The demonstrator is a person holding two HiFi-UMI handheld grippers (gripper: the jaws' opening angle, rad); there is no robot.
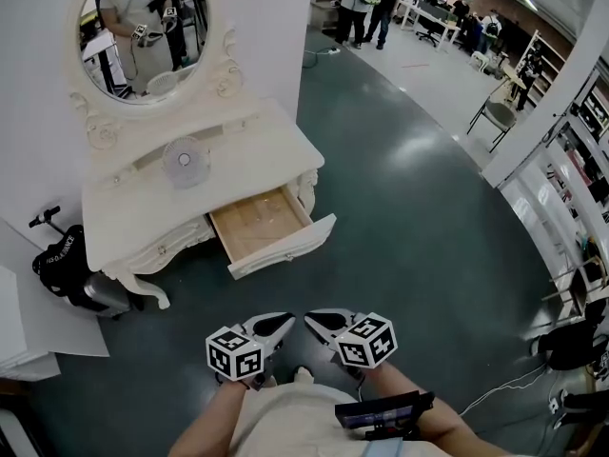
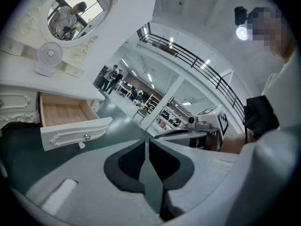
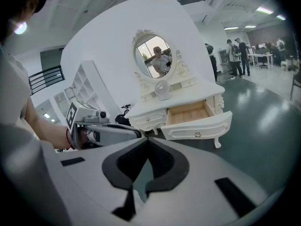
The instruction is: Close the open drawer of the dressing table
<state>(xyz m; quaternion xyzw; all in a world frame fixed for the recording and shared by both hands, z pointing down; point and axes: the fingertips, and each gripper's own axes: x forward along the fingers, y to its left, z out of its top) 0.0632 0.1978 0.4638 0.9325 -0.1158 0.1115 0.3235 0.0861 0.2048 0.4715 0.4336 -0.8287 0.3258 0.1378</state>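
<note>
Pulled well out of the right half of the ornate cream-white dressing table (image 1: 249, 149): the cream-fronted drawer (image 1: 262, 225) with a pale wooden bottom. Juts past the table's curved front edge, over the dark green floor (image 1: 409, 227). Carved front panel as the edge nearest the grippers; the table's right front leg just beside the drawer's right wall.

Low in the head view, side by side and close together: the grey-white left gripper (image 1: 283, 323) and the matching right gripper (image 1: 320, 321), each with a marker cube. Both clenched on nothing, jaw tips pressed together in each gripper view. Both aimed toward the drawer front and well apart from it.

Between tips and front panel, an open stretch of floor. More open floor right of the table, running out to white shelving (image 1: 561, 193) along the right side and a grey chair (image 1: 495, 112) far back. Tighter on the left: a black bag (image 1: 59, 260) against the table's left leg. On the tabletop, back from the drawer, a small round white fan (image 1: 186, 160) under the oval mirror (image 1: 143, 31).
</note>
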